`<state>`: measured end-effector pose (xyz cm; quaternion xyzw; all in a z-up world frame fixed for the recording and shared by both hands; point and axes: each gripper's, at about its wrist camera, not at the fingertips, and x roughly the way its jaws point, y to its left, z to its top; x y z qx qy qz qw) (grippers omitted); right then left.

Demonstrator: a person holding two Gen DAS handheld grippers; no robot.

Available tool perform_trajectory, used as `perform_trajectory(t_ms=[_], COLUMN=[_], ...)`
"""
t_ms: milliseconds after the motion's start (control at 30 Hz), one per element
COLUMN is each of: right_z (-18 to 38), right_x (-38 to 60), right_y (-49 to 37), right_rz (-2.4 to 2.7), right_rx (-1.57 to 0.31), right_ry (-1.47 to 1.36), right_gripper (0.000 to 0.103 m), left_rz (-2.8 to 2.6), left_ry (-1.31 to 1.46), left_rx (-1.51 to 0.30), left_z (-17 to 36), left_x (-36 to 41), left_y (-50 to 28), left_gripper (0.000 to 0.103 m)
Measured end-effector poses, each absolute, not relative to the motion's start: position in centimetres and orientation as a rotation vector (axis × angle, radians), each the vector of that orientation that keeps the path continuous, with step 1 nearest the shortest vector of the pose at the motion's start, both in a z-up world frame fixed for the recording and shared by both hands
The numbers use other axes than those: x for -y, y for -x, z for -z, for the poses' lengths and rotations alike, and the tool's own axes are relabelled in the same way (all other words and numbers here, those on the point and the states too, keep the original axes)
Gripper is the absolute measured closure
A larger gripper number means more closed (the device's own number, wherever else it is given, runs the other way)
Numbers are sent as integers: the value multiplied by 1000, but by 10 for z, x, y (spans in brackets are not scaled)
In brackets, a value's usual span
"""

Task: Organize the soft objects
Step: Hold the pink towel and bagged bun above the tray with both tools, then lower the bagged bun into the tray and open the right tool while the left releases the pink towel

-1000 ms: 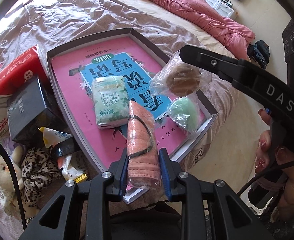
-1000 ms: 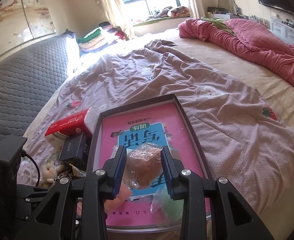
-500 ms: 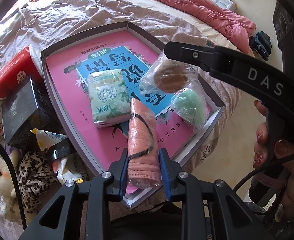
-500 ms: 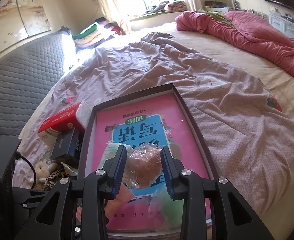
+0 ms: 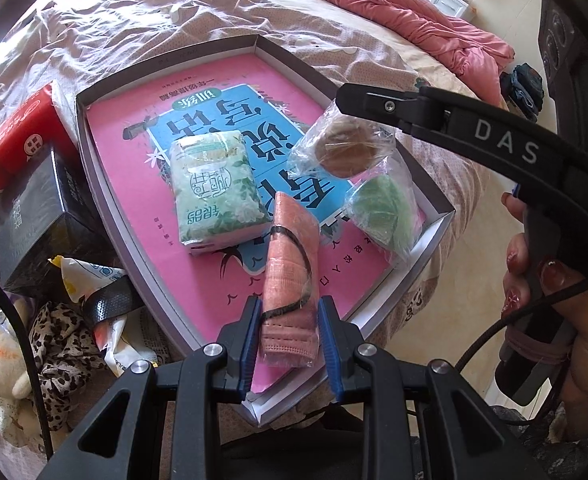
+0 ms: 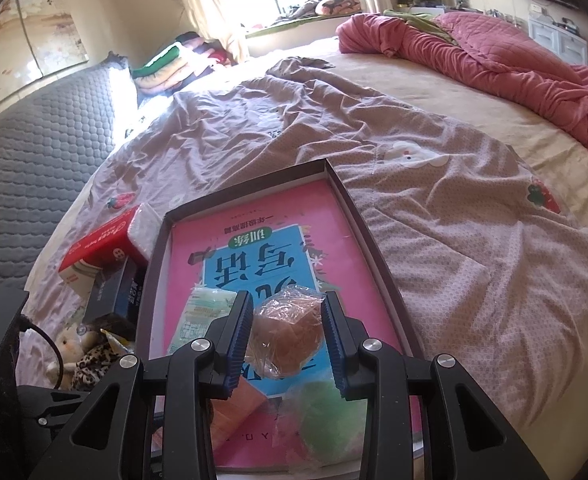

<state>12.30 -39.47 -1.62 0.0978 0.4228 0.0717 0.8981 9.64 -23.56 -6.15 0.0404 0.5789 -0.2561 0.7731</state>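
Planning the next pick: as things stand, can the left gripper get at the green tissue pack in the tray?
Probably not yet. The left gripper is shut on the pink mask pack, so its jaws are occupied. The green tissue pack itself lies uncovered in the tray, just beyond the mask pack.

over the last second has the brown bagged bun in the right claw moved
Yes. In the right wrist view the brown bagged bun, gripped in the right claw, has come down towards the pink tray, which looms larger; the green packet now appears beside it.
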Motion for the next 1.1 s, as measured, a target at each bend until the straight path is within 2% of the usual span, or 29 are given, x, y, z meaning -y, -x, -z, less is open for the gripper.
perform_trajectory(t_ms=[633,1100], right_z=[37,31], right_x=[414,429], right_y=[-125,-116], right_rz=[-49,-25], right_rx=[-919,-909], right_ry=[-211,-270], right_gripper=[65,65], left_rz=[539,520], left_ry=[-82,-99], left_rx=[-1248,-1226], left_z=[56,43], left_x=[233,236], left_y=[-95,-88], left_gripper=[74,74])
